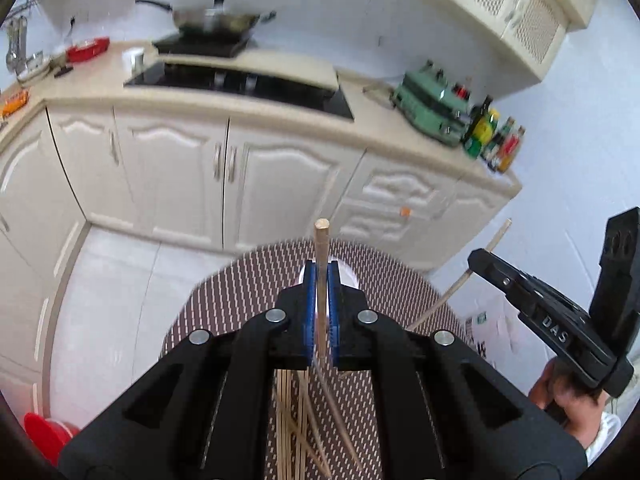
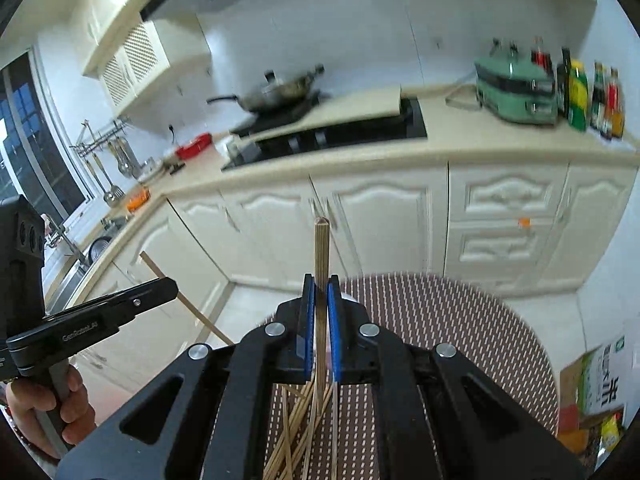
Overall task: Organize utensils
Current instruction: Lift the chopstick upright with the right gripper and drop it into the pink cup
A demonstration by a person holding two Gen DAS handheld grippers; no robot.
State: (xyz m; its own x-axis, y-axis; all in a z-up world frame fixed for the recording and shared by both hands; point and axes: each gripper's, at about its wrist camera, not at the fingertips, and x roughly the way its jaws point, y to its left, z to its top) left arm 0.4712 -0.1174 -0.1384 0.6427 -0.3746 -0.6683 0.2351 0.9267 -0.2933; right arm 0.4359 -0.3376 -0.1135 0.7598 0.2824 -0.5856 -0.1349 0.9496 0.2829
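Observation:
My left gripper (image 1: 321, 270) is shut on a wooden chopstick (image 1: 321, 248) that sticks up past its blue pads. My right gripper (image 2: 321, 284) is shut on another wooden chopstick (image 2: 321, 248), also pointing up and forward. Both are held above a round table with a brown patterned mat (image 1: 248, 284) (image 2: 460, 320). Several loose chopsticks (image 1: 296, 420) (image 2: 296, 420) lie on the mat below the grippers. A white round container (image 1: 348, 278) shows just behind the left gripper's pads. The right gripper also shows in the left wrist view (image 1: 476, 258), the left gripper in the right wrist view (image 2: 172, 286).
A cream kitchen counter (image 1: 280, 120) with a black cooktop (image 1: 248, 82), a wok (image 1: 216, 20), a green appliance (image 1: 430, 100) and sauce bottles (image 1: 496, 140) runs behind the table. A red bin (image 1: 44, 432) stands on the floor at left, cartons (image 2: 592, 392) at right.

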